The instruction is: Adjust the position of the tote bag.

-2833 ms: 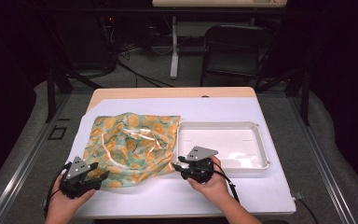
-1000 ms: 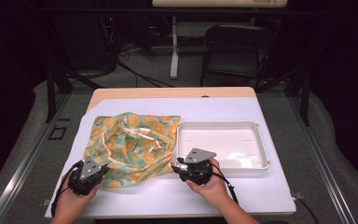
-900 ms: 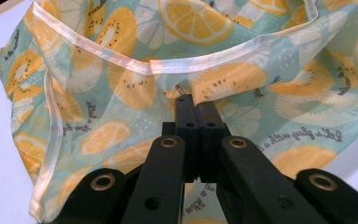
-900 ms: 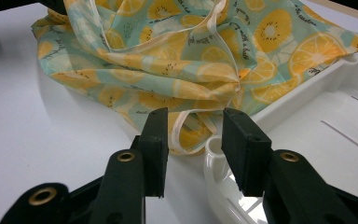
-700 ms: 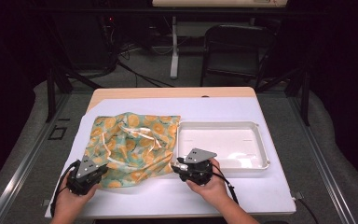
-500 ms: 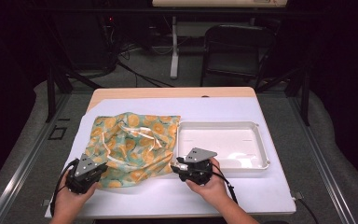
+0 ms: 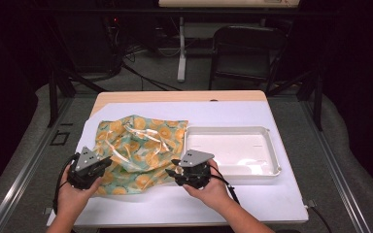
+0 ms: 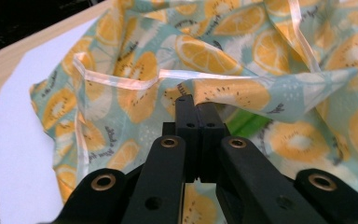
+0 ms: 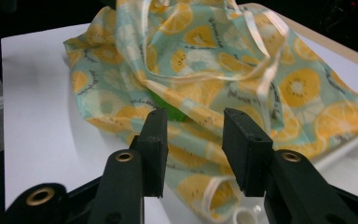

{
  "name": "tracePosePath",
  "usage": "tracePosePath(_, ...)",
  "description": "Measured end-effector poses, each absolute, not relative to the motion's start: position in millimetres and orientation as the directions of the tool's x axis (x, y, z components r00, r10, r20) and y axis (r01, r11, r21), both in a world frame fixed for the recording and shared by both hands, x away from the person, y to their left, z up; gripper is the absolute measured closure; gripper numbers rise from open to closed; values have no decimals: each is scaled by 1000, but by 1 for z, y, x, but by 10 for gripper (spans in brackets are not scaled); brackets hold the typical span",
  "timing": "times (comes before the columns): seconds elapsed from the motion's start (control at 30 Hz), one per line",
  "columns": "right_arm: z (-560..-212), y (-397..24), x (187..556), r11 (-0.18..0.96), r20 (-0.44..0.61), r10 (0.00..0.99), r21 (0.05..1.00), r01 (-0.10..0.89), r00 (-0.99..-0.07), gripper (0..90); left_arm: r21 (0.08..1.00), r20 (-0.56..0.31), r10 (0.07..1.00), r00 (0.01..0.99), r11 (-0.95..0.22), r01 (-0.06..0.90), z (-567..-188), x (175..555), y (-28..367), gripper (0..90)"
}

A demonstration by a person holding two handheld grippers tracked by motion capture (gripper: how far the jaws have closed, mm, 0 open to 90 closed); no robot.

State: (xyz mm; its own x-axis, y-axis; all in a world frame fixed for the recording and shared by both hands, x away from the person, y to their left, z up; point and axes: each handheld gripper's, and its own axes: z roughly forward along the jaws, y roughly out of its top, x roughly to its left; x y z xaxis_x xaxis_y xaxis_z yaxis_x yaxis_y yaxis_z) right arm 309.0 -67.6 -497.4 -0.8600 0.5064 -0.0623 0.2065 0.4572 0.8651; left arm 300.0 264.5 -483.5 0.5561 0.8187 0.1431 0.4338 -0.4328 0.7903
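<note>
A cloth bag point(image 7: 141, 145) printed with orange and kiwi slices and trimmed with pale ribbon lies crumpled on the white sheet. My left gripper point(image 7: 108, 163) is at its near left edge. In the left gripper view its jaws point(image 8: 196, 105) are shut on a fold of the bag point(image 8: 214, 51), held a little off the sheet. My right gripper point(image 7: 171, 173) is at the bag's near right corner. Its jaws point(image 9: 193, 126) stand open over the bag's hem point(image 9: 214, 60) without pinching it. Something green point(image 9: 168, 109) peeks from under the fabric point(image 8: 242, 123).
A shallow white tray point(image 7: 272, 155) sits right of the bag, touching its edge. The white sheet point(image 7: 233, 114) covers most of the wooden table point(image 7: 175, 96). A black chair point(image 7: 243, 48) and stand legs are beyond the far edge.
My left gripper has come in from the near left to the bag's edge and risen slightly with the fabric. The right gripper has shifted a little at the bag's near right corner.
</note>
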Motion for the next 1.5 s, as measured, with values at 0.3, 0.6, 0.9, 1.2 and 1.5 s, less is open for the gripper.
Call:
tracePosePath(0.3, -483, -33, 321, 521, -122, 462, 839, 157, -878, 600, 819, 114, 842, 528, -380, 429, -469, 311, 263, 900)
tracePosePath(0.6, -481, -2, 325, 566, -171, 403, 819, 98, -899, 594, 833, 91, 852, 516, -349, 429, -463, 320, 260, 900)
tracePosePath(0.9, -486, 5, 331, 585, -200, 428, 805, 101, -881, 649, 866, 49, 872, 487, -280, 414, -450, 328, 254, 900)
tracePosePath(1.2, -479, 13, 332, 595, -239, 431, 800, 75, -870, 679, 892, 49, 874, 483, -256, 373, -436, 333, 248, 900)
tracePosePath(1.5, -478, 17, 342, 626, -281, 436, 777, 65, -855, 704, 911, 38, 878, 477, -226, 345, -430, 331, 252, 900)
